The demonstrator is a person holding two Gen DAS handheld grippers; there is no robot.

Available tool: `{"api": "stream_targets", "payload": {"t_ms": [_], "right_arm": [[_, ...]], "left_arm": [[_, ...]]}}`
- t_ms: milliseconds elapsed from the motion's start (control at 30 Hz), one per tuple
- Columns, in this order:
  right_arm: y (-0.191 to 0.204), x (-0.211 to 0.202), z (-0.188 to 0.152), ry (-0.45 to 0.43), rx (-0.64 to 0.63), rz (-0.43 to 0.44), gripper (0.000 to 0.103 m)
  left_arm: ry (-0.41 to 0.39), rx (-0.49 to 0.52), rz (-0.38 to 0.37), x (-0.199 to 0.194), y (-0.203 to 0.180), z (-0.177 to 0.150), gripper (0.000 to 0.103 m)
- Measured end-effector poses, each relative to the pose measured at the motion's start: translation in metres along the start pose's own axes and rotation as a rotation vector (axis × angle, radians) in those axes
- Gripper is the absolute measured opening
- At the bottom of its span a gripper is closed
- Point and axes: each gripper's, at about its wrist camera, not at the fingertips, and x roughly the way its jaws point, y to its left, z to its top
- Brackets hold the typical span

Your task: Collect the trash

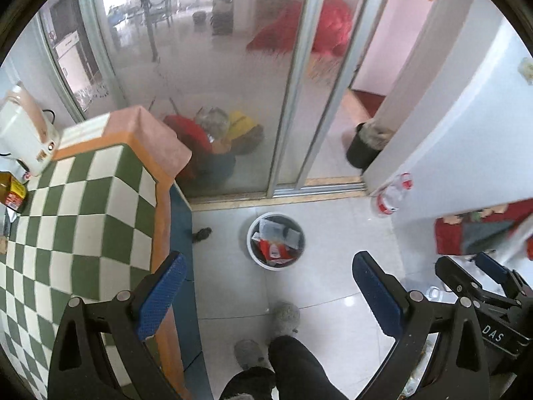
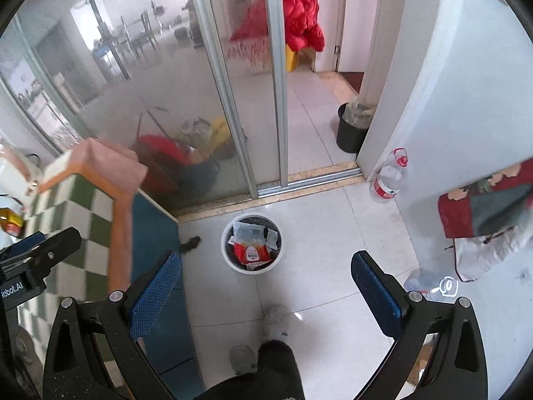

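Note:
A white round trash bin (image 1: 275,242) stands on the tiled floor, holding red and white wrappers; it also shows in the right wrist view (image 2: 252,247). My left gripper (image 1: 268,295) is open and empty, held high above the floor in front of the bin. My right gripper (image 2: 265,295) is open and empty, also above the floor before the bin. The right gripper shows at the lower right of the left wrist view (image 1: 483,286), and the left gripper at the left edge of the right wrist view (image 2: 36,253).
A table with a green-and-white checkered cloth (image 1: 76,206) stands at left, with a white appliance (image 1: 25,133) and a jar (image 1: 11,193). A plastic bottle (image 2: 388,176) leans by the wall. A black bucket (image 2: 351,126) sits past the sliding glass door (image 2: 233,100). The person's slippered feet (image 1: 283,316) are below.

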Motion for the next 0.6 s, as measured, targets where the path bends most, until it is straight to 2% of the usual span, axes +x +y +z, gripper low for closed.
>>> {"api": "stream_targets", "payload": {"t_ms": [133, 333, 533, 600], "right_arm": [[-0.001, -0.064, -0.014, -0.030, 0.020, 0.037, 0.103], [-0.005, -0.144, -0.025, -0.050, 0.016, 0.132, 0.103], [-0.012, -0.188, -0.029, -0.042, -0.009, 0.209, 0.103], [-0.015, -0.199, -0.028, -0.039, -0.024, 0.235, 0.103]], "left_arm": [[-0.040, 0.002, -0.047, -0.055, -0.003, -0.008, 0.102], [-0.083, 0.000, -0.118, -0.114, -0.012, -0.020, 0.102], [-0.095, -0.030, -0.166, -0.148, -0.017, -0.027, 0.103], [-0.096, -0.030, -0.162, -0.156, -0.019, -0.030, 0.103]]}}
